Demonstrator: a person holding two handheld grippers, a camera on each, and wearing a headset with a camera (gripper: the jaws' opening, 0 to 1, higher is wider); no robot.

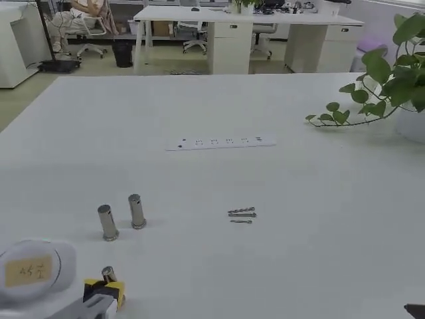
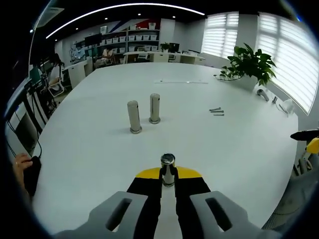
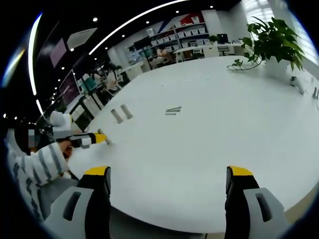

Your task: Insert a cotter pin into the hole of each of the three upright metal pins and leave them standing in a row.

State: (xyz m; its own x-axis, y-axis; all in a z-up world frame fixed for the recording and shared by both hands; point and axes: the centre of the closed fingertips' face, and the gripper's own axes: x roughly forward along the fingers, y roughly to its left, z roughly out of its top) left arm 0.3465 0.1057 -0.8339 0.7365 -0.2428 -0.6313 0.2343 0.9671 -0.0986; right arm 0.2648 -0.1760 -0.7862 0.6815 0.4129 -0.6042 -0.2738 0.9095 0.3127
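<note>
Left of the cotter pins [image 1: 242, 214], toward the person, the left tool [image 2: 168, 175] clamps one metal pin [image 2: 168, 160] upright; two more pins [image 1: 137, 211] stand farther back. Jaws wide apart, the right tool [image 3: 168, 172] seems nearer those flat-lying cotters.

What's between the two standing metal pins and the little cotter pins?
Just bare white table between the metal pins and cotter pins, in the head view.

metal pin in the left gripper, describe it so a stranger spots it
On the white workbench, go to the near left edge, where the left gripper reaches in. The metal pin stands between its yellow-tipped jaws. Unlike the other two pins, free farther back, it is gripped.
</note>
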